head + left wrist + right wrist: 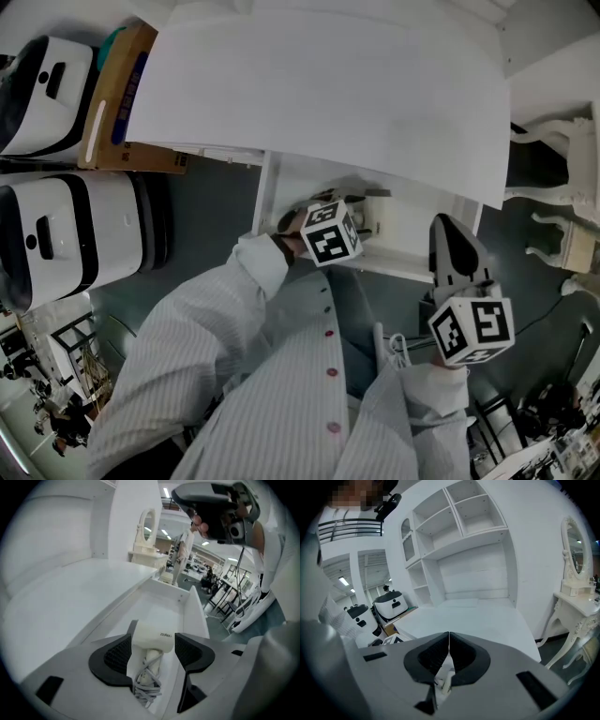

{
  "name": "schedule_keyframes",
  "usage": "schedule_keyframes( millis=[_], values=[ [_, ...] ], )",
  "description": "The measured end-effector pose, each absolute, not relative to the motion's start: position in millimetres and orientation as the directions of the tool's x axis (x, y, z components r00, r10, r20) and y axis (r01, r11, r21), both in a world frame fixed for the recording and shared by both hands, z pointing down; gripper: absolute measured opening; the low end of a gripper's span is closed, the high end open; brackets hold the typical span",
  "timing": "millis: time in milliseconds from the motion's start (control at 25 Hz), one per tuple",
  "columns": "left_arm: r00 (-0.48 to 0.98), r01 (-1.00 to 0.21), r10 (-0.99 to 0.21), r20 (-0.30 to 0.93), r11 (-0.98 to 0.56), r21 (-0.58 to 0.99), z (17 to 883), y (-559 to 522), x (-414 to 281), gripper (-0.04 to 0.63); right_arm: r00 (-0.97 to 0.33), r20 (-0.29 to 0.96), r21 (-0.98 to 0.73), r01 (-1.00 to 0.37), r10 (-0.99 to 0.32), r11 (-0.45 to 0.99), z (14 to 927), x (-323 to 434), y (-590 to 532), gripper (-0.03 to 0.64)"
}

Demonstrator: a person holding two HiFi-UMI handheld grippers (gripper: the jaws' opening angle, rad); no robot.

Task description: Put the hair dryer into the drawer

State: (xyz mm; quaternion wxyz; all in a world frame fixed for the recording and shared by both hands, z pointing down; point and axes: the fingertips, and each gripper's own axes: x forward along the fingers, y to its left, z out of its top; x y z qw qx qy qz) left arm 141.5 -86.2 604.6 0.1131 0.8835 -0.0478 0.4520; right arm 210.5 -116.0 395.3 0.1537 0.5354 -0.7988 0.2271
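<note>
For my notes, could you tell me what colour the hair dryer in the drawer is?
The hair dryer is white, clearest in the left gripper view.

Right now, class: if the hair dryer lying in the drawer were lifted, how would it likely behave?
The hair dryer, smooth and hard-looking, would probably stay stiff but could slip in a grip. Its cord, wound loosely round the handle, is floppy and may sag or unwind. Lying flat in the drawer, it seems unlikely to roll.
</note>
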Motion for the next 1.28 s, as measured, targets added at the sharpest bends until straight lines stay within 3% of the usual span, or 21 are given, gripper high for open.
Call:
schedule_keyframes(
  millis=[360,720,1000,1280],
  values=[
    [0.743,-0.282,-0.095,0.663,-0.942,0.180,508.5,-102.7,157.7,0.296,-0.371,0.433,-0.155,-0.928,-0.822,0.338,357.2,216.0,-112.5,0.012],
    [0.890,-0.337,-0.232,0.393,-0.914,0.223,379.5,-123.0,171.7,0.284,-0.346,0.339,-0.118,-0.938,-0.875,0.325,308.9,221.5,-110.8,0.012],
    [0.938,-0.324,-0.292,0.189,-0.931,0.169,285.2,-118.8,170.9,0.193,-0.360,0.279,-0.053,-0.931,-0.890,0.361,274.6,218.4,-107.0,0.012],
    [0.942,-0.334,-0.326,0.083,-0.934,0.129,233.9,-102.9,167.1,0.055,-0.396,0.221,-0.027,-0.916,-0.891,0.401,252.7,211.2,-96.3,0.012]
  ],
)
